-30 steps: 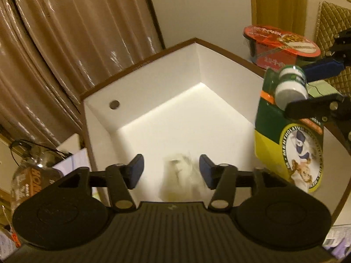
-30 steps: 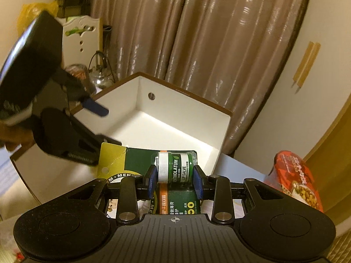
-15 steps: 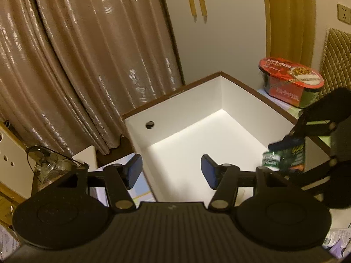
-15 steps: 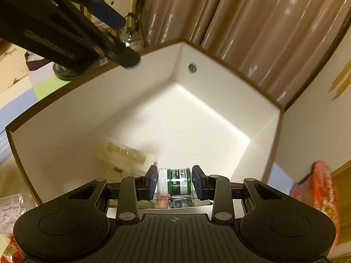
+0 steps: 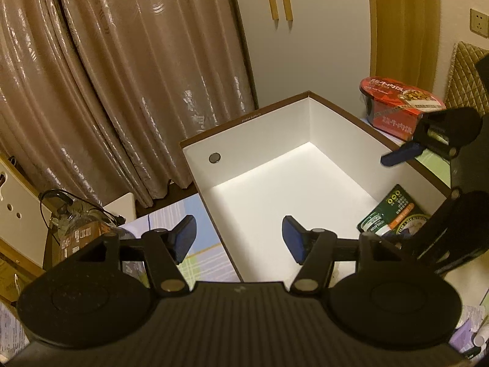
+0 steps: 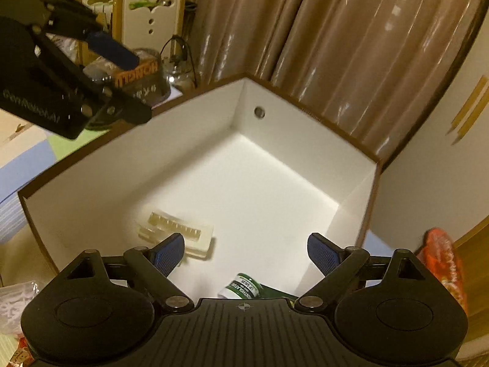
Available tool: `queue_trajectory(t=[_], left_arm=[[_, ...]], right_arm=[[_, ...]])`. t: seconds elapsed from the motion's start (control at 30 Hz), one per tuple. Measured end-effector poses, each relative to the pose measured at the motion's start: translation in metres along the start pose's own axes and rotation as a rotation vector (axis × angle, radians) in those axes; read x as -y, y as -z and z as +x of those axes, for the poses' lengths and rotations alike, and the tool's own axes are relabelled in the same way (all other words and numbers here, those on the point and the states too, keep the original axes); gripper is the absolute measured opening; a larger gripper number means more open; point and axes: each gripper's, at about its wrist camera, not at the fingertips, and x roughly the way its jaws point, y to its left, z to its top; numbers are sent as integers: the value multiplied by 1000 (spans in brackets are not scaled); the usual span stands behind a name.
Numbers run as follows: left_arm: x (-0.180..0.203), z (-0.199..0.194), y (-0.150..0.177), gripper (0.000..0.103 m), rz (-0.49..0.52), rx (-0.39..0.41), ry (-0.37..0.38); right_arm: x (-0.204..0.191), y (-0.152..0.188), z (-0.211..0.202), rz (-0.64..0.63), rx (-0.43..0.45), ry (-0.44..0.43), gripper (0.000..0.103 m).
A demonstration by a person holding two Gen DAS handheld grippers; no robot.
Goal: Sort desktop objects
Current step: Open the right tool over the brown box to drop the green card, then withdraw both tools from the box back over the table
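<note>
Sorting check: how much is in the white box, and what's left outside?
Done: clear plastic case and green lip balm pack lie in the white box. In hand: nothing; right gripper opening above the pack, left gripper opening, empty. Left: red noodle bowl sits outside.

Right gripper [image 6: 246, 252] lower centre, jaws opening wide, nothing gripped. Left gripper [image 5: 238, 238] lower centre, jaws opening, empty.

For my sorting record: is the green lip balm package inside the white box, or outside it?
Inside. The green lip balm package lies on the floor of the white box, below the right gripper, whose jaws are opening, empty.
</note>
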Motion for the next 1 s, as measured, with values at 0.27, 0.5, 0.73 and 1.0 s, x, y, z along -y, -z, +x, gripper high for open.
queue_trajectory(t=[0.27, 0.5, 0.73, 1.0], left_arm=[[2, -25, 10, 61, -23, 15, 6], [7, -60, 28, 68, -61, 41, 18], [20, -107, 57, 84, -104, 53, 30], [42, -140, 98, 98, -140, 2, 47]], right_arm=[[5, -4, -42, 66, 64, 32, 90], [-16, 0, -95, 113, 110, 51, 90], [-48, 26, -140, 233, 126, 33, 90], [-83, 78, -181, 460, 76, -7, 90]])
